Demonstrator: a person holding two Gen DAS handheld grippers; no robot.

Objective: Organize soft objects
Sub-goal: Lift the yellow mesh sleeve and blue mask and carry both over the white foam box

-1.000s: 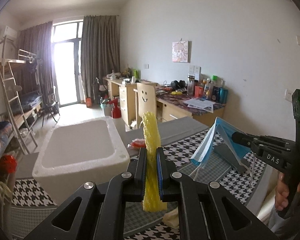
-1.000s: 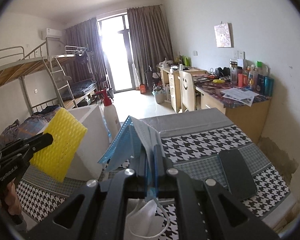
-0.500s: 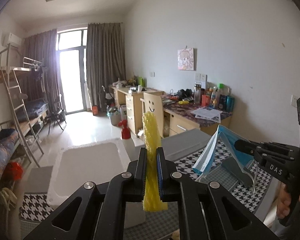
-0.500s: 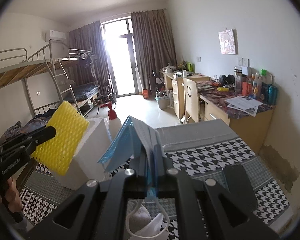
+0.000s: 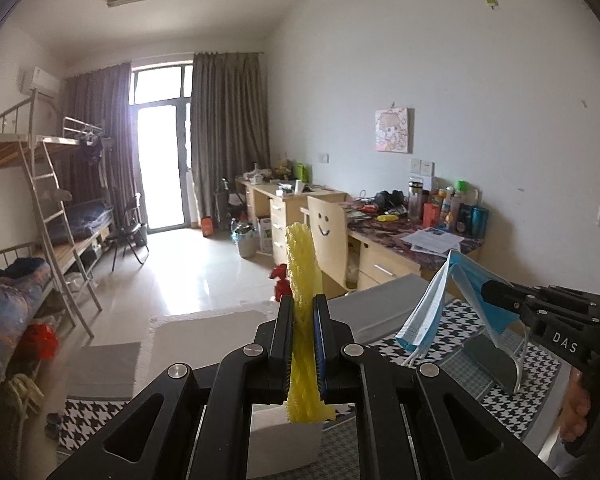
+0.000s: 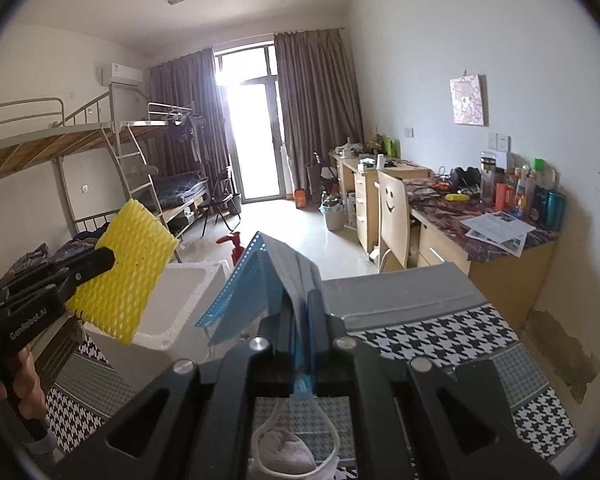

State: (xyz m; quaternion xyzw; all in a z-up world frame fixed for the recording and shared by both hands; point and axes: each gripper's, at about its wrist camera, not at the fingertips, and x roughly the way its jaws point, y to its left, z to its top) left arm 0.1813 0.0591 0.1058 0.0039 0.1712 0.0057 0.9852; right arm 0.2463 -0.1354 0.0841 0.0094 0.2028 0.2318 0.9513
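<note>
Left gripper [image 5: 303, 344]: fingers narrow, clamped on the yellow foam net [image 5: 303, 280], which stands upright between them, top end above the tips, bottom end hanging below. In the right wrist view the same net [image 6: 126, 276] is a flat yellow sheet, held in the air just above the near left edge of the white foam box [image 6: 180, 300].

Right gripper [image 6: 300, 320]: fingers narrow, pinching the blue face mask [image 6: 268, 280]. Mask tents up and to the left of the tips; white ear loop [image 6: 296, 440] dangles below them. In the left wrist view the mask [image 5: 440, 300] hangs off the right gripper's tip at far right, above the tabletop [image 5: 500, 360], with loops trailing down.

Tabletop is covered by a houndstooth cloth. Foam box sits on its left part, open side up. A dark flat phone-like item [image 6: 480, 380] lies on the cloth to the right. A white soft item [image 6: 284, 452] lies on the cloth near the bottom edge, under the right gripper; what it is, cannot tell.

A hand [image 6: 24, 392] grips the left gripper's handle at lower left.
</note>
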